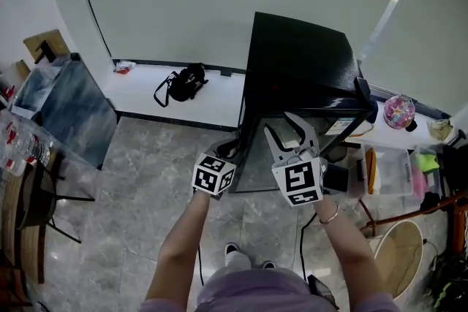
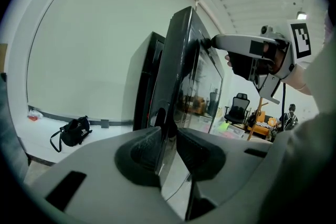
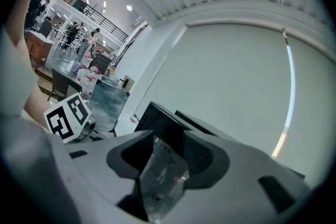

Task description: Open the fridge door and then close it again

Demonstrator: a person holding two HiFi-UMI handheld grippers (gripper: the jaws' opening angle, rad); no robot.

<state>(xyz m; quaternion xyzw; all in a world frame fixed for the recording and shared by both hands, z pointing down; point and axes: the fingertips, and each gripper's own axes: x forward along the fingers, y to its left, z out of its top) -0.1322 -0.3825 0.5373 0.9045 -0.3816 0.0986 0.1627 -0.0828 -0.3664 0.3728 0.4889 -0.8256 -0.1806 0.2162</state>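
Bright, even light, strong fisheye bending at edges, dark vignetted corners, reflections on glossy fridge door [image 2: 181, 60]

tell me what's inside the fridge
Nothing of the inside can be made out. The head view shows only the black top of the fridge, and the dark glass door, partly open, covers the opening and shows only reflections.

White right gripper [image 1: 291, 134]; perhaps lilac top [image 1: 256, 294]; bangle [image 1: 331, 215]

The right gripper [image 3: 164, 150] has its jaws clamped on the glass fridge door [image 3: 161, 183], whose pane slants between them. Beyond rises the black fridge [image 3: 164, 122] against a pale wall [image 3: 226, 76]. A marker cube [image 3: 67, 118] shows at the left.
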